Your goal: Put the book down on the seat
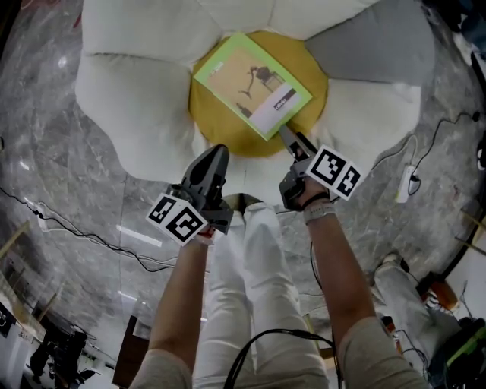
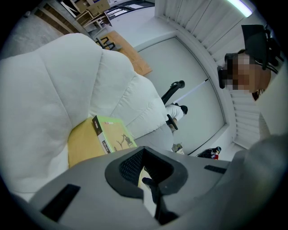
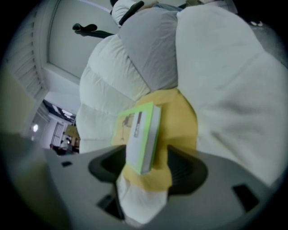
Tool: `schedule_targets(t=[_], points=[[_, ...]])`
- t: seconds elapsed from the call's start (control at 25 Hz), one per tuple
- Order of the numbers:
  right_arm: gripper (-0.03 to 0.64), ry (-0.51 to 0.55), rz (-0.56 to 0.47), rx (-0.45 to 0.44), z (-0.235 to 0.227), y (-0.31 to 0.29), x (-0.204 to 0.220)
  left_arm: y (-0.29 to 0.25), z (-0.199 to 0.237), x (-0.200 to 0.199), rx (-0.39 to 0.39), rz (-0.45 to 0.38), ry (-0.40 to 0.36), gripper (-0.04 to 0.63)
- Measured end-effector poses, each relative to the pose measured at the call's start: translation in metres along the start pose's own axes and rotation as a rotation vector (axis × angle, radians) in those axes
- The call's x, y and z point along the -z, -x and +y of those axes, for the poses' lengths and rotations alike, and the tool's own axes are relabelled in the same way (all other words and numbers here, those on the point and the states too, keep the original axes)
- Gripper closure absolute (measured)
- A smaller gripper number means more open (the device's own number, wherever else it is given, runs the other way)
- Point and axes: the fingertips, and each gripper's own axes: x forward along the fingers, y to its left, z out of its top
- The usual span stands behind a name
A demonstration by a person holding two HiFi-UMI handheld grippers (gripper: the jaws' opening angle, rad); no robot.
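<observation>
Lying cover-up on the seat (image 1: 220,131), the book (image 1: 253,85) rests on the yellow centre. Its 5 o'clock corner sits between the parted jaws of your right gripper (image 1: 288,137), not pinched. Your left gripper (image 1: 218,153) hangs at the book's 7 o'clock, jaws together, empty. White petals (image 1: 129,99) ring the centre, with a grey petal (image 1: 372,45) at 2 o'clock.

Glossy grey marble floor (image 1: 45,91), pale wall (image 2: 193,58), overhead strip light (image 2: 240,6)

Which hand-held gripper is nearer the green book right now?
Right. The right hand-held gripper straddles the near corner of the book, jaws apart; the left hand-held gripper hangs back at the yellow seat cushion front edge, off the book.
</observation>
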Motion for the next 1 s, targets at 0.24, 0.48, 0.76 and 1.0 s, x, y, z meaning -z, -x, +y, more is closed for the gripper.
schedule_targets(t=[0.24, 0.48, 0.76, 1.0], points=[[0.397, 0.127, -0.007, -0.083, 0.031, 0.019, 0.005, 0.005, -0.010, -0.001, 0.005, -0.011, 0.005, 0.574], [0.570, 0.149, -0.032, -0.093, 0.049, 0.039, 0.001, 0.008, -0.026, -0.006, 0.015, -0.015, 0.000, 0.574], [0.601, 0.148, -0.042, -0.124, 0.067, 0.057, -0.001, 0.014, -0.042, -0.015, 0.022, -0.019, -0.014, 0.574], [0.601, 0.161, -0.036, -0.153, 0.083, 0.069, 0.003, 0.020, -0.049, -0.028, 0.004, -0.044, -0.014, 0.574]])
